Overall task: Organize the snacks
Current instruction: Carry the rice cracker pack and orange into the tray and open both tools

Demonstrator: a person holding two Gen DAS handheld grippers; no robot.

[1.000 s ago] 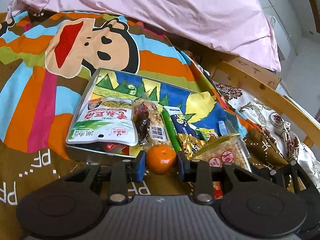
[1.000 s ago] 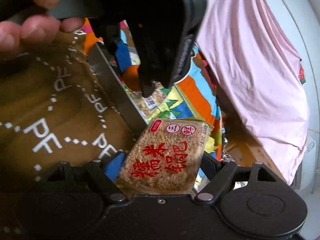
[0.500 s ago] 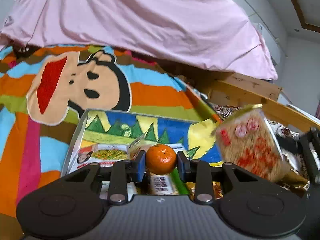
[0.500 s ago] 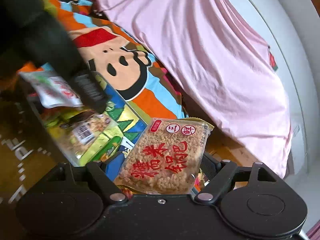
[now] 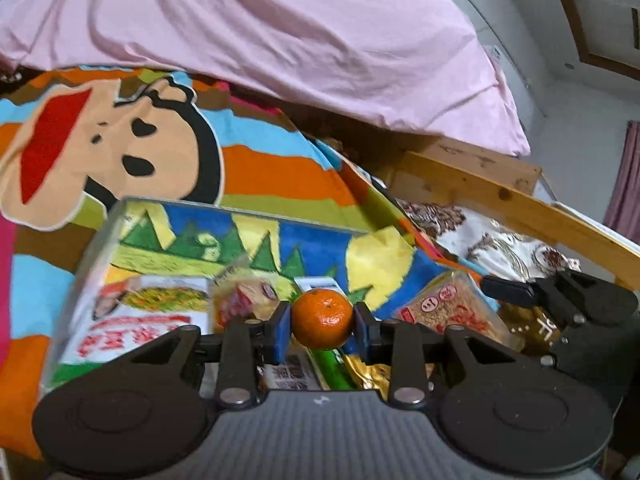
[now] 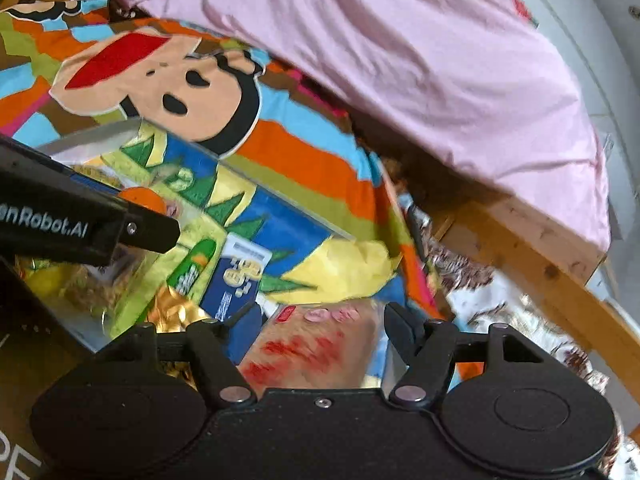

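Since a second ago the right gripper (image 6: 320, 320) has carried the rice cracker pack (image 6: 316, 348) off the brown blanket edge and over the tin tray (image 5: 100, 248); the left gripper (image 5: 322, 326) has come over the tray's near edge too.

Rice cracker pack now sits at the tray's right end, blurred, between the right jaws. They're closing, but whether the pads press on it can't be told.

Left gripper is clamped on the small orange (image 5: 322, 325), both blue pads touching it, held above the tray's near edge.

Inside the tray: white noodle bag (image 5: 132, 316) at the left end, clear snack packet (image 5: 244, 300) beside it, green stick pack (image 6: 192, 268), dark blue pack (image 6: 238, 276) and gold foil packs (image 6: 176, 314) mid-tray. Near edge is crowded; far half shows bare painted bottom.

Tray lies on the striped cartoon blanket (image 5: 260, 168). Pink sheet (image 5: 280, 40) behind, wooden bed rail (image 5: 500, 200) to the right.
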